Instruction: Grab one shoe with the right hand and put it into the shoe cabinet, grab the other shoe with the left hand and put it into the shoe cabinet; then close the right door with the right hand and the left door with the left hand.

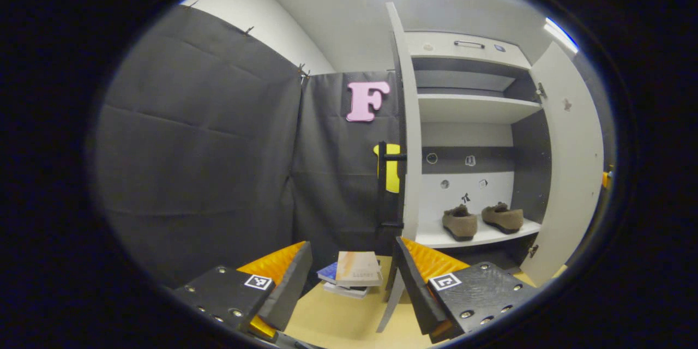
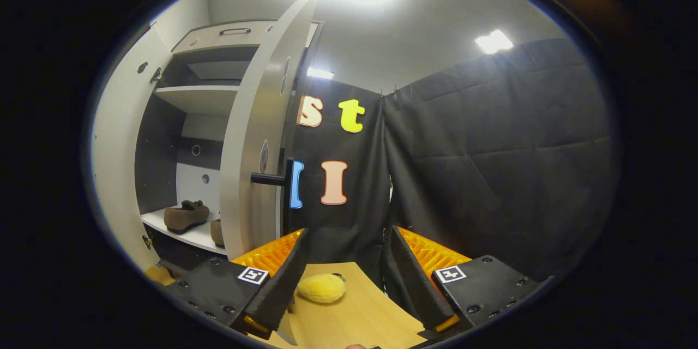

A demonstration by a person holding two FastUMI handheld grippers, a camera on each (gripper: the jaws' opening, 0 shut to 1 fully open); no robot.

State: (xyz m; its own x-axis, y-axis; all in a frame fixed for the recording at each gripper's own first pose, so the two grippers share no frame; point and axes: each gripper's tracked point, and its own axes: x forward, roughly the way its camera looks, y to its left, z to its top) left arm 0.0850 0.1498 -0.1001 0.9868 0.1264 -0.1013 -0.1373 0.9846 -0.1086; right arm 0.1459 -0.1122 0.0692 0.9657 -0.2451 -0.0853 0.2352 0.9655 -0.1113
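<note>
Plainly, both sets of jaws stand spread and pinch nothing. The left gripper (image 1: 349, 283) hangs over the worktop (image 1: 338, 322) with a small stack of books (image 1: 353, 272) lying between its fingers farther off; the right gripper (image 2: 346, 278) hangs over the same worktop with a yellow plush toy (image 2: 323, 288) just ahead of it.

Beyond them, both shoes (image 1: 459, 222) (image 1: 503, 217) sit side by side on the cabinet's (image 1: 469, 109) lower shelf (image 1: 436, 239), so the placing part looks done and the doors are what remains. The right door (image 2: 256, 136) stands swung out near the right gripper, its dark bar handle (image 2: 271, 178) jutting toward the cloth wall. The left door (image 1: 410, 131) likewise stands open edge-on in the left gripper view, with its own handle (image 1: 388, 157) on the outer face.

By the task's order, the right door goes first. My judgement: bring the right jaws to the door's outer face near the handle side, far from the hinge, and push in a smooth arc, not straight ahead. Keep the left gripper back until that door is home, then do the same on the left. Neither shoe seems to overhang the shelf edge, though the nearer one is partly hidden by the right door.
</note>
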